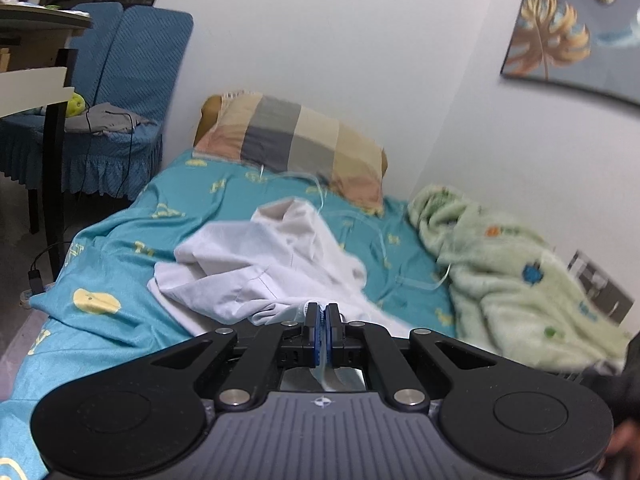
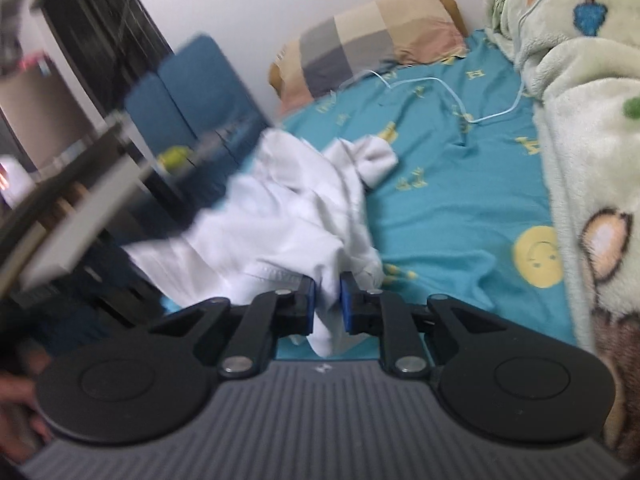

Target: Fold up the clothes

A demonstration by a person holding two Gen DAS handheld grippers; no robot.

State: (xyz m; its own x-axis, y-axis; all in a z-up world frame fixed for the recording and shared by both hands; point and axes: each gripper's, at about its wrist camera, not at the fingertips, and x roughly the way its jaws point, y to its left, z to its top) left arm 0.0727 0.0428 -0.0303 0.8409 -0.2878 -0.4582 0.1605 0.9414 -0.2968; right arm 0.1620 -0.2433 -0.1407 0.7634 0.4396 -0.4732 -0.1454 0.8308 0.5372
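A crumpled white garment (image 1: 256, 264) lies in a heap on the teal bed sheet (image 1: 120, 248). My left gripper (image 1: 323, 308) is shut on a thin edge of it, and the cloth hangs down behind the blue pads. In the right wrist view the same white garment (image 2: 288, 208) spreads to the left over the sheet (image 2: 440, 184). My right gripper (image 2: 327, 284) is shut on a thicker bunch of it, with a fold drooping between the fingers. One sleeve end (image 2: 378, 158) sticks up at the far side of the heap.
A checked pillow (image 1: 292, 140) lies at the head of the bed by the wall. A pale green fleece blanket (image 1: 512, 272) is piled along the right side. A thin cable (image 2: 448, 92) runs over the sheet. A blue-covered chair (image 1: 132, 80) and a desk (image 1: 36, 40) stand on the left.
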